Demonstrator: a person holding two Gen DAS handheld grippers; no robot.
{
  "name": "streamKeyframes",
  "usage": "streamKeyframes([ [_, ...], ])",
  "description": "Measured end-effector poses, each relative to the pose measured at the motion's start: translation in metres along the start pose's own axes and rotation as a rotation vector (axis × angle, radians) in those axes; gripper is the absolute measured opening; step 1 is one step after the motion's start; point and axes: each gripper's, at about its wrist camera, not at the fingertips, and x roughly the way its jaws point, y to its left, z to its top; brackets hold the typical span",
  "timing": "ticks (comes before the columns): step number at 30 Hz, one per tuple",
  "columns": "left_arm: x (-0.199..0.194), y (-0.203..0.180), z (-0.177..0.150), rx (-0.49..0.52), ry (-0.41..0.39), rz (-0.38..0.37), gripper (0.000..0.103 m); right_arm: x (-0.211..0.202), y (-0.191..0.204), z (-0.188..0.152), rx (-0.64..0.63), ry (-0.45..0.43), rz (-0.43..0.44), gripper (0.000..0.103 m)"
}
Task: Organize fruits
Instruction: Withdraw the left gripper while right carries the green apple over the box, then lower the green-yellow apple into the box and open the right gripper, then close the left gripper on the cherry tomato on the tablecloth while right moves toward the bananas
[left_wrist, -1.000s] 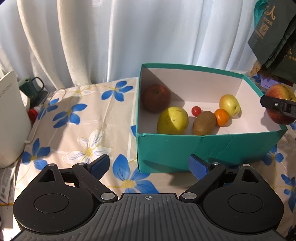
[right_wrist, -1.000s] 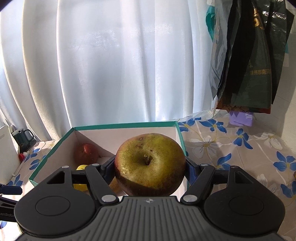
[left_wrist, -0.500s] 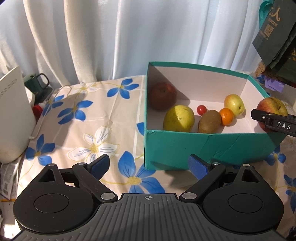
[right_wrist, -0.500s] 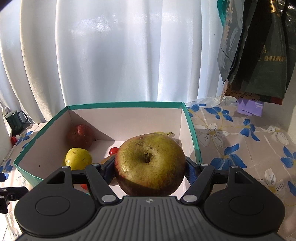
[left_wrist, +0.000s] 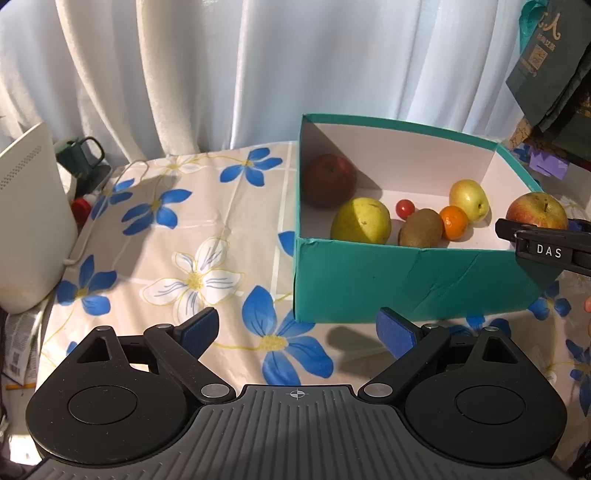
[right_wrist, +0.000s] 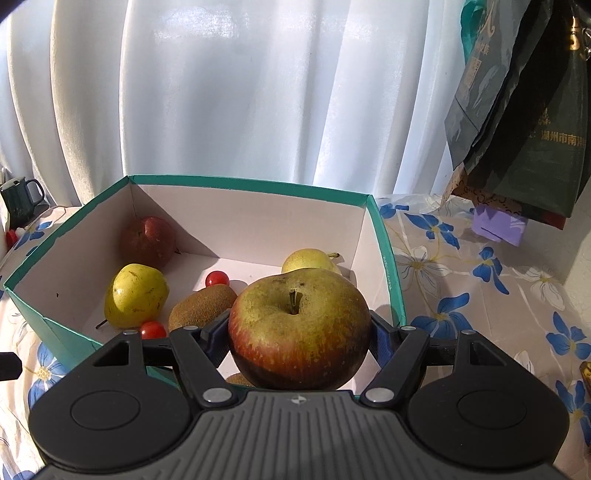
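Box (right_wrist: 389, 273) of thin cardboard, teal and matt outside, plain white and matt inside, with small creases on the front wall. Tablecloth (left_wrist: 207, 229) smooth with a light sheen and fold lines, printed with blue and white flowers; plastic or cloth, cannot tell. Curtain (right_wrist: 229, 96) of thin white cloth, soft and matt, in folds. Apple (right_wrist: 299, 328) with smooth, slightly dull skin, green-yellow and red, small dark spots. Kiwi (right_wrist: 203, 304) rough and fuzzy, brown. Pear (right_wrist: 135, 295) smooth, yellow, speckled. Cherry tomato (right_wrist: 217, 278) glossy, red. Right gripper (right_wrist: 299, 338) of black matt plastic with metal pins and blue ribbed pads. Hanging bags (right_wrist: 524, 110) of dark, shiny plastic.
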Motion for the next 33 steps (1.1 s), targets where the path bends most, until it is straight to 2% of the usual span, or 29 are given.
streamKeyframes([
  [9, -0.01, -0.002, -0.005, 0.021, -0.008, -0.027, 0.095, -0.012, -0.002, 0.003, -0.006, -0.021, -0.036, 0.073],
  [11, -0.013, -0.004, -0.009, 0.034, -0.005, -0.043, 0.095, -0.023, -0.005, 0.004, 0.012, -0.055, -0.039, 0.074],
  [14, -0.016, -0.009, -0.015, 0.06, 0.004, -0.066, 0.096, -0.048, -0.012, 0.004, 0.041, -0.135, -0.049, 0.088],
  [18, -0.022, -0.019, -0.026, 0.106, 0.011, -0.114, 0.096, -0.08, -0.022, -0.003, 0.093, -0.224, -0.051, 0.092],
  [26, -0.033, -0.046, -0.051, 0.244, 0.02, -0.213, 0.095, -0.109, -0.04, -0.025, 0.2, -0.213, -0.063, 0.093],
  [33, -0.027, -0.056, -0.07, 0.271, 0.083, -0.265, 0.088, -0.127, -0.044, -0.044, 0.234, -0.193, -0.085, 0.093],
])
